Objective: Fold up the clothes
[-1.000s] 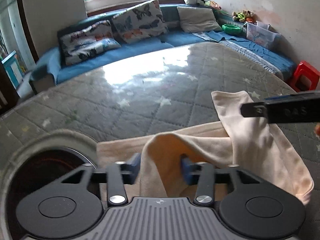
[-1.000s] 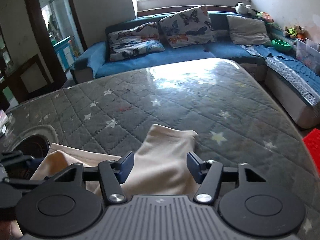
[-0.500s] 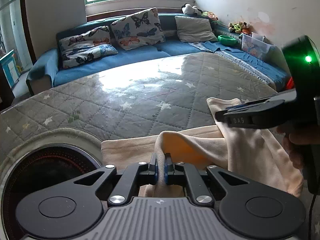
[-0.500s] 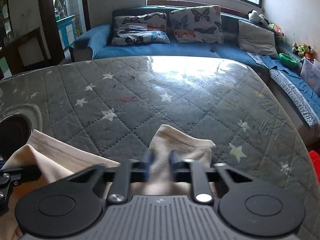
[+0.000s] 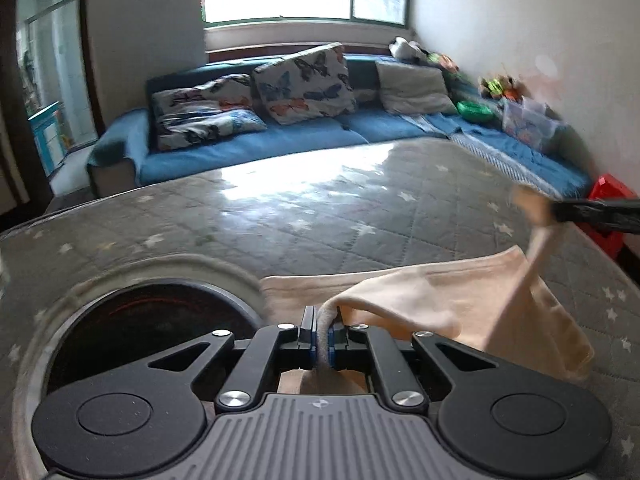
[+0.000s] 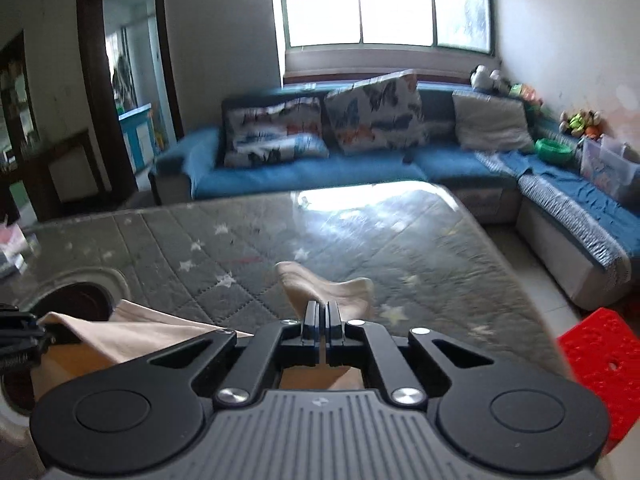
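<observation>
A cream garment [image 5: 460, 300] is held up above the grey quilted table [image 5: 320, 220]. My left gripper [image 5: 322, 338] is shut on a fold of its near edge. In the left wrist view the right gripper's fingers [image 5: 592, 212] pinch another corner at the far right, stretching the cloth upward. In the right wrist view my right gripper [image 6: 323, 332] is shut on the cream garment [image 6: 328, 288], whose corner sticks up beyond the jaws. The rest of the cloth trails left to the left gripper [image 6: 16, 336] at the frame edge.
A round dark opening [image 5: 152, 328] is set in the table at the near left. A blue sofa [image 5: 280, 140] with butterfly cushions runs behind and along the right wall. A red stool [image 6: 600, 348] stands beside the table's right edge.
Both grippers went from open to shut on the garment, then lifted it off the table. The right gripper pulled its corner up and to the right.
</observation>
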### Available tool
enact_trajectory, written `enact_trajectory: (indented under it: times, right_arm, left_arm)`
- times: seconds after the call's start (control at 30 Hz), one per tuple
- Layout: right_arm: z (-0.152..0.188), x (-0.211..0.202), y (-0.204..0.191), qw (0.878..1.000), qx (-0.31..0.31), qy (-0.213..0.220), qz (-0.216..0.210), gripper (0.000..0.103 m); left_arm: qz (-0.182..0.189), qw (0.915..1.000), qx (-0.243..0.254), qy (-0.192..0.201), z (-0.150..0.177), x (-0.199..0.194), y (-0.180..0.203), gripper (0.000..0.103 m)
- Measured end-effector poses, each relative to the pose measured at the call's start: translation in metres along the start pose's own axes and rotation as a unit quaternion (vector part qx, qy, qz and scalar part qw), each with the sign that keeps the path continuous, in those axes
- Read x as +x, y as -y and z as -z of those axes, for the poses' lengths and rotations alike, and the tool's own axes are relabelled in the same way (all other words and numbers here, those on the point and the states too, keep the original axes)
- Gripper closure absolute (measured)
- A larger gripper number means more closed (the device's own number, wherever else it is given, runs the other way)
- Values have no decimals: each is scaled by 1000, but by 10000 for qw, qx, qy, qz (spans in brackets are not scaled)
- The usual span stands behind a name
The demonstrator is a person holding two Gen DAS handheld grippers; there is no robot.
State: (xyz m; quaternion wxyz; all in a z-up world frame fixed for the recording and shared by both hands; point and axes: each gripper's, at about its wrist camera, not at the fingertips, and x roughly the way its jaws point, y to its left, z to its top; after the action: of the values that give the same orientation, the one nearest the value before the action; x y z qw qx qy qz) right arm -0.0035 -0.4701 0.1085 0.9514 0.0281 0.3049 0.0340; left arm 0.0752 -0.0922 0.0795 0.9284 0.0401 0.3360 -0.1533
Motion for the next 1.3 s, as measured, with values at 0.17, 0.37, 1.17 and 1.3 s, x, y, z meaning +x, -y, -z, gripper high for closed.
enact_trajectory:
  times: [0.17,0.37,1.17,1.3]
  right_arm:
    - [21,-50,23,9994,98,227,228,101]
    - [54,-87,54,9964,332,319,708,101]
    - [118,-76,84,9889,691,-574,1187,57]
    - [123,-65,93,9850,883,-667,1321,57]
  left_arm:
    - [-241,9985,-388,286,17,-47,-26,98]
    - [-480,9931,-989,408,53,-94,-59,98]
    - [-790,9889,-1255,-38,122,-101,-62,0]
    - [-620,9921,-1094,-15,117,-96,-50,0]
